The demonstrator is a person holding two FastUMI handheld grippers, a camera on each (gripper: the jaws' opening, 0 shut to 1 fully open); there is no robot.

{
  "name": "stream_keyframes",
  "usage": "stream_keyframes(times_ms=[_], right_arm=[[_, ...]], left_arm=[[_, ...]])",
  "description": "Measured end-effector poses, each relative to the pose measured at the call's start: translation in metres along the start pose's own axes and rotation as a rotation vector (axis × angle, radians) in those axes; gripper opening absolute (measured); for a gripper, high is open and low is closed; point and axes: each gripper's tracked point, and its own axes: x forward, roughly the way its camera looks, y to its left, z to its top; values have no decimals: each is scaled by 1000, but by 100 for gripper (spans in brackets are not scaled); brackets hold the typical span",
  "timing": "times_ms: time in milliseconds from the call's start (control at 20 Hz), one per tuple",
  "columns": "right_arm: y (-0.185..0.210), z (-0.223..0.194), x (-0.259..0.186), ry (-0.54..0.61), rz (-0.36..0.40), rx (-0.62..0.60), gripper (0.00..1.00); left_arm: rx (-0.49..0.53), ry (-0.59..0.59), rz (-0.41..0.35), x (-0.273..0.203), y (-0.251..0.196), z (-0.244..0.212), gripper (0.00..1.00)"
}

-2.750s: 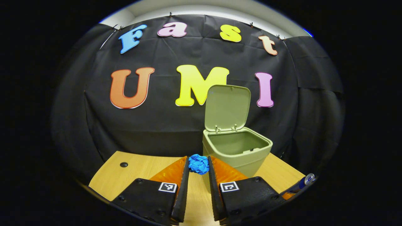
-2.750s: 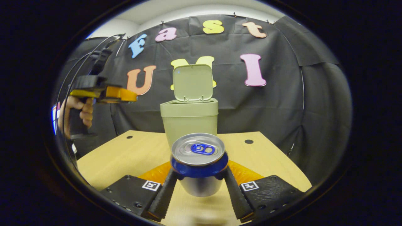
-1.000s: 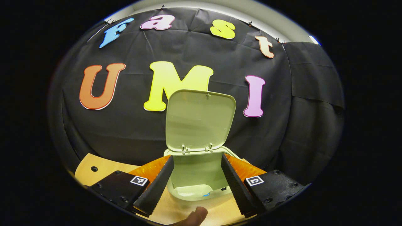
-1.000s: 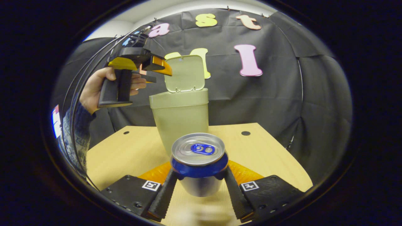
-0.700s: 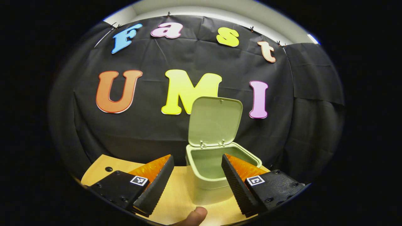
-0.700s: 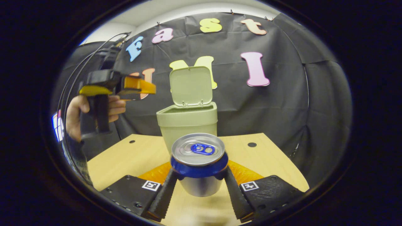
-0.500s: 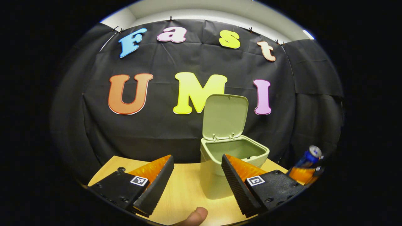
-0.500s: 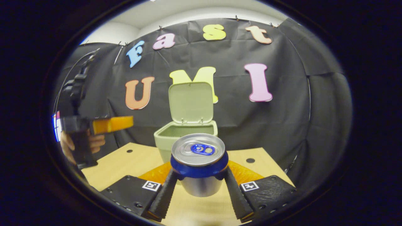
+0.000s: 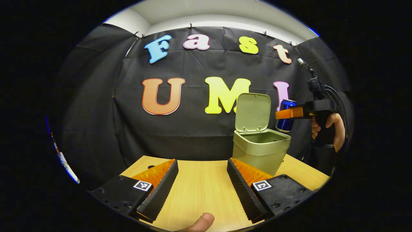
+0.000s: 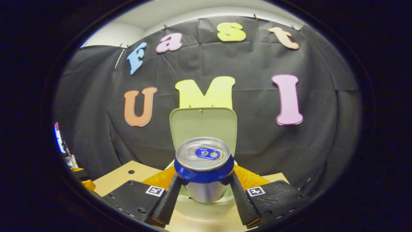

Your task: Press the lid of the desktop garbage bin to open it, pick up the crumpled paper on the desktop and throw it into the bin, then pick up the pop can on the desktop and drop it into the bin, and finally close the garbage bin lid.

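Note:
The green bin point(image 9: 261, 154) stands on the wooden table point(image 9: 199, 183) at the right, its lid point(image 9: 253, 111) upright and open. My left gripper point(image 9: 202, 162) hovers open over the table, left of the bin and back from it, with nothing between its fingers. The blue and silver pop can point(image 9: 284, 124) hangs just above the bin's right rim, held by my right gripper point(image 9: 288, 113). In the right gripper view the can point(image 10: 204, 190) sits upright between both fingers of that gripper point(image 10: 204, 176), with the lid point(image 10: 202, 124) right behind it and the bin's rim point(image 10: 193, 207) below.
A hand point(image 9: 333, 127) holds the right gripper's handle at the far right, cables rising from it. A fingertip point(image 9: 200, 223) shows at the bottom edge of the left gripper view. The table has small round holes point(image 10: 129, 171); the booth wall rises behind the bin.
My left gripper, open and empty, has pulled back from over the bin to the left. My right gripper has lifted the can and carried it forward to just above the bin.

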Motion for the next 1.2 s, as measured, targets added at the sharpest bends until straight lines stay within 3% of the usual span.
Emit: stream_keyframes(times_ms=[250, 600, 700, 750, 1200], right_arm=[[10, -22, 33, 77, -14, -43, 79], [6, -23, 38, 82, -31, -43, 83], [7, -15, 33, 64, -34, -48, 96], [8, -9, 31, 48, -38, -50, 98], [36, 76, 28, -35, -28, -50, 97]], left_arm=[[1, -21, 1, -8, 7, 0, 98], [13, 16, -4, 0, 12, -24, 98], [-4, 35, -8, 4, 13, -31, 98], [-13, 44, -11, 5, 13, -34, 98], [-25, 56, -6, 13, 25, -41, 98]])
